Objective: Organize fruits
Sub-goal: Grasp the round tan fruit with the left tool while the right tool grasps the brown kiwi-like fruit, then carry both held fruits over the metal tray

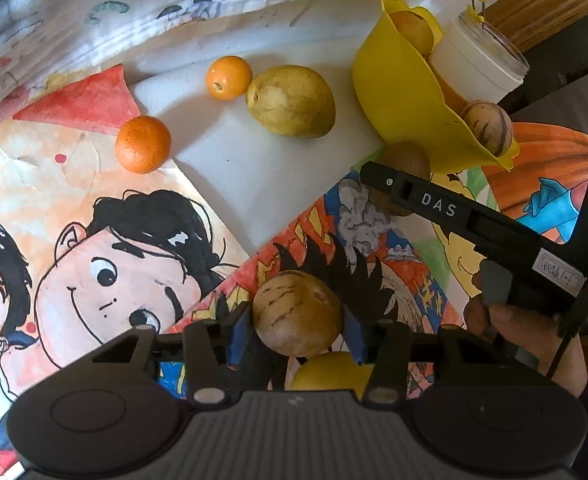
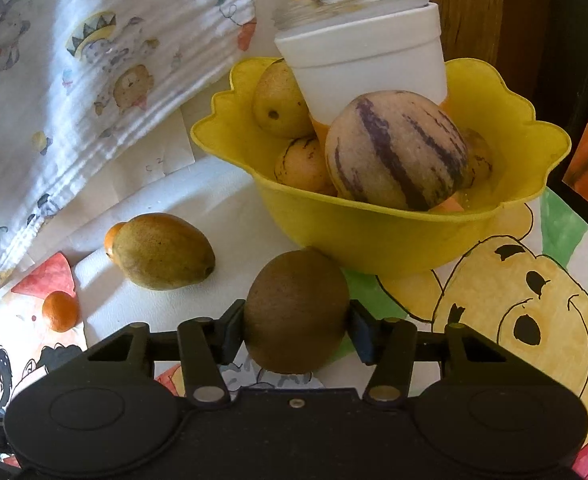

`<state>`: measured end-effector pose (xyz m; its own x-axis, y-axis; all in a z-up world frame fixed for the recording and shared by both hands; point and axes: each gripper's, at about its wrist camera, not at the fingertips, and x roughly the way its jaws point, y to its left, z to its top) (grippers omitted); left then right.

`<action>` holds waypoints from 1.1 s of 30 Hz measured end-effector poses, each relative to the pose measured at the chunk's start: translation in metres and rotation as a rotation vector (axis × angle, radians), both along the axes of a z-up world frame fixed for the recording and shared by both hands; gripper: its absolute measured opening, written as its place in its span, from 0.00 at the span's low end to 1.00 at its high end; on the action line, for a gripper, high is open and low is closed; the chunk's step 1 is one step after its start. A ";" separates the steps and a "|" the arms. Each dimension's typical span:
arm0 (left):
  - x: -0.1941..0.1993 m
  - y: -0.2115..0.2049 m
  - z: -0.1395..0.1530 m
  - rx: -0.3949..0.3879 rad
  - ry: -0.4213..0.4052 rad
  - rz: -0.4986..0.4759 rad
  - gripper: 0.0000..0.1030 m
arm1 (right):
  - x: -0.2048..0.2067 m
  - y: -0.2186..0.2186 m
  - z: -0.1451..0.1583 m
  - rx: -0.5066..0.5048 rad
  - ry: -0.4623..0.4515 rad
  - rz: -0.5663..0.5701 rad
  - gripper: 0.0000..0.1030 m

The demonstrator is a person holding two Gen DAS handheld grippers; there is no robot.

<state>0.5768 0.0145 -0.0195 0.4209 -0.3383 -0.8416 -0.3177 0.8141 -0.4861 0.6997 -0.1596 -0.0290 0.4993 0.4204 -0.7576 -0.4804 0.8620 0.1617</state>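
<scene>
On the tabletop, over bright cartoon drawings, the left gripper has its jaws drawn in around a small tan striped fruit, blue pads touching both sides. A yellow fruit peeps out just beneath it. At about two o'clock in the left wrist view lies the right gripper, its black side lettered "DAS" in white; a small label further back bears handwriting too blurred to read. A person's hand holds it at three o'clock.

In the right wrist view the right gripper's jaws press a brown kiwi from both sides, just in front of the yellow bowl at twelve o'clock. The bowl holds a large purple-striped fruit, smaller yellowish fruits and a white jar.

Loose on the tabletop at ten o'clock lie a greenish-yellow mango and two small oranges. A faint pencilled "CZ" marks the white paper behind them.
</scene>
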 end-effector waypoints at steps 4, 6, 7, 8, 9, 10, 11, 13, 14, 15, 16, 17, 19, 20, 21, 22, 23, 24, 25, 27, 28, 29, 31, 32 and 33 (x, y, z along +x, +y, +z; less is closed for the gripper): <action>0.000 -0.001 -0.001 0.002 -0.007 0.004 0.49 | -0.003 -0.006 0.000 0.017 0.007 0.002 0.53; 0.000 -0.001 -0.001 0.004 -0.011 0.005 0.49 | -0.005 -0.012 0.001 0.027 0.016 -0.001 0.53; -0.001 -0.001 -0.001 0.006 -0.013 0.003 0.49 | -0.005 -0.014 0.002 0.031 0.018 -0.001 0.53; -0.001 -0.001 0.000 0.009 -0.016 0.000 0.48 | -0.007 -0.016 0.003 0.035 0.019 0.001 0.53; -0.001 -0.002 0.001 0.016 -0.020 -0.009 0.48 | -0.009 -0.018 0.003 0.039 0.021 0.003 0.52; -0.001 -0.004 0.002 0.031 -0.029 -0.028 0.48 | -0.011 -0.019 0.004 0.043 0.025 0.006 0.52; -0.001 -0.006 0.003 0.046 -0.038 -0.044 0.48 | -0.013 -0.022 0.005 0.045 0.028 0.009 0.52; -0.002 -0.009 0.004 0.073 -0.056 -0.072 0.47 | -0.019 -0.024 0.005 0.050 0.036 0.014 0.52; -0.003 -0.010 0.005 0.082 -0.063 -0.082 0.47 | -0.022 -0.026 0.005 0.054 0.041 0.015 0.52; -0.004 -0.011 0.006 0.089 -0.069 -0.087 0.47 | -0.025 -0.027 0.005 0.057 0.045 0.016 0.52; -0.004 -0.012 0.007 0.093 -0.071 -0.089 0.47 | -0.029 -0.027 0.005 0.060 0.048 0.017 0.52; -0.004 -0.012 0.008 0.096 -0.073 -0.091 0.47 | -0.033 -0.027 0.005 0.062 0.049 0.017 0.52; -0.006 -0.012 0.009 0.106 -0.081 -0.093 0.47 | -0.041 -0.030 0.007 0.073 0.050 0.013 0.52; -0.007 -0.012 0.010 0.113 -0.089 -0.095 0.47 | -0.044 -0.032 0.009 0.080 0.051 0.009 0.52; -0.008 -0.012 0.012 0.119 -0.099 -0.097 0.47 | -0.047 -0.034 0.011 0.089 0.052 0.003 0.52; -0.010 -0.012 0.014 0.124 -0.110 -0.098 0.47 | -0.051 -0.037 0.015 0.098 0.052 -0.003 0.52; -0.011 -0.012 0.016 0.126 -0.123 -0.099 0.47 | -0.055 -0.040 0.018 0.106 0.050 -0.009 0.52; -0.013 -0.012 0.019 0.130 -0.135 -0.102 0.47 | -0.059 -0.042 0.021 0.114 0.047 -0.015 0.52; -0.015 -0.012 0.022 0.136 -0.146 -0.105 0.47 | -0.063 -0.046 0.025 0.121 0.042 -0.021 0.52; -0.019 -0.014 0.028 0.142 -0.168 -0.111 0.47 | -0.070 -0.051 0.034 0.136 0.032 -0.033 0.52; -0.021 -0.014 0.031 0.142 -0.180 -0.111 0.47 | -0.075 -0.055 0.040 0.144 0.024 -0.037 0.52; -0.024 -0.014 0.034 0.140 -0.192 -0.110 0.47 | -0.079 -0.057 0.045 0.150 0.016 -0.039 0.52; -0.031 -0.015 0.042 0.135 -0.221 -0.106 0.47 | -0.087 -0.060 0.056 0.158 -0.004 -0.038 0.52; -0.033 -0.016 0.045 0.133 -0.234 -0.104 0.47 | -0.090 -0.062 0.061 0.161 -0.012 -0.037 0.52; -0.037 -0.016 0.049 0.131 -0.248 -0.102 0.47 | -0.095 -0.065 0.066 0.167 -0.019 -0.038 0.52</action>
